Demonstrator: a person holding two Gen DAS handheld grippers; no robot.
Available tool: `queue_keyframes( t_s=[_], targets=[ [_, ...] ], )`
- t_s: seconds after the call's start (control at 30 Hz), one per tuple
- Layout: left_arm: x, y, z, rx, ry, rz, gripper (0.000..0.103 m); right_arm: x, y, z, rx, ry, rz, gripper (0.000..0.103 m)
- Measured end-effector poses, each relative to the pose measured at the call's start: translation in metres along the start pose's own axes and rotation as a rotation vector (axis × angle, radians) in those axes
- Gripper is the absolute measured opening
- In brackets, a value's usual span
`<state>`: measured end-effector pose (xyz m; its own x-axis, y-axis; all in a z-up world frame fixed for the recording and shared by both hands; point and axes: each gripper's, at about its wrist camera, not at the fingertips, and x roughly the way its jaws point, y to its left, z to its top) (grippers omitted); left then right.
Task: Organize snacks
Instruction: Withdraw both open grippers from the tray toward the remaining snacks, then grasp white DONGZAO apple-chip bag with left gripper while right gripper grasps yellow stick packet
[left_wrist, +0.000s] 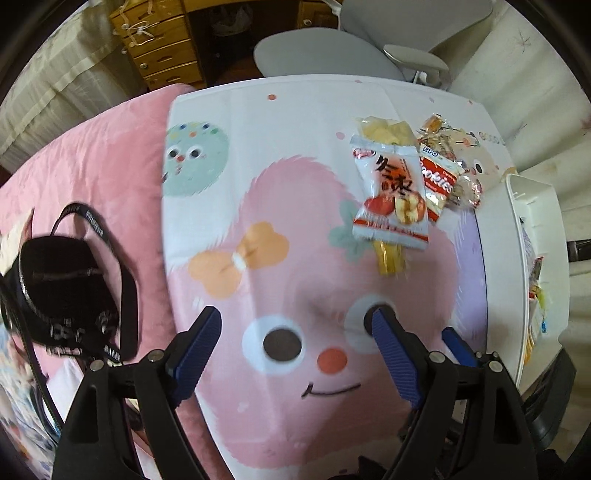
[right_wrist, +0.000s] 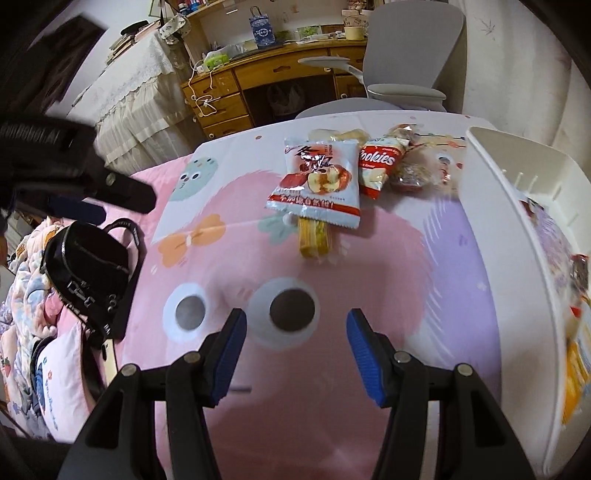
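Observation:
A pile of snacks lies on the cartoon cloth at the far side. A white-and-red apple-picture packet (left_wrist: 389, 195) (right_wrist: 317, 182) lies on a yellow wafer packet (left_wrist: 389, 256) (right_wrist: 314, 238). A red Cookies pack (left_wrist: 437, 182) (right_wrist: 376, 166) and clear-wrapped sweets (left_wrist: 463, 188) (right_wrist: 413, 170) lie to its right. A white basket (left_wrist: 532, 206) (right_wrist: 491, 177) at the right holds several snacks. My left gripper (left_wrist: 295, 323) is open and empty, short of the pile. My right gripper (right_wrist: 295, 325) is open and empty, also short of the pile. The left gripper also shows at the left of the right wrist view (right_wrist: 92, 199).
A black bag with a strap (left_wrist: 62, 288) (right_wrist: 92, 273) lies on the pink bedding (left_wrist: 110, 177) at the left. A grey chair (left_wrist: 332, 55) (right_wrist: 406, 62) and a wooden desk (right_wrist: 258, 88) stand beyond the cloth.

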<state>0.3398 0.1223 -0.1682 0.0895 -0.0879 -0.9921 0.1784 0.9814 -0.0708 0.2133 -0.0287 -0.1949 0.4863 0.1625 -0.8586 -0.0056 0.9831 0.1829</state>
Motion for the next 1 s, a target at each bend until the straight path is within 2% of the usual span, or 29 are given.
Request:
queue_keyframes(
  t_s=[0.13, 0.3, 0.53, 0.83, 1.0],
  targets=[
    [0.017, -0.016, 0.032, 0.037, 0.025, 0.011, 0.083, 0.022, -0.004, 0.009, 0.005, -0.019, -0.007, 0.057],
    [0.033, -0.031, 0.058, 0.062, 0.044, -0.002, 0.083, 0.044, -0.009, 0.020, 0.007, -0.038, -0.008, 0.057],
    [0.061, -0.048, 0.090, 0.041, 0.061, -0.069, 0.086, 0.067, -0.016, 0.035, 0.038, -0.070, -0.010, 0.057],
    [0.090, -0.070, 0.111, 0.036, 0.081, -0.133, 0.089, 0.084, -0.014, 0.040, 0.023, -0.052, 0.001, 0.057],
    [0.109, -0.079, 0.117, 0.033, 0.107, -0.137, 0.089, 0.087, -0.011, 0.042, -0.005, -0.051, -0.010, 0.053]
  ],
)
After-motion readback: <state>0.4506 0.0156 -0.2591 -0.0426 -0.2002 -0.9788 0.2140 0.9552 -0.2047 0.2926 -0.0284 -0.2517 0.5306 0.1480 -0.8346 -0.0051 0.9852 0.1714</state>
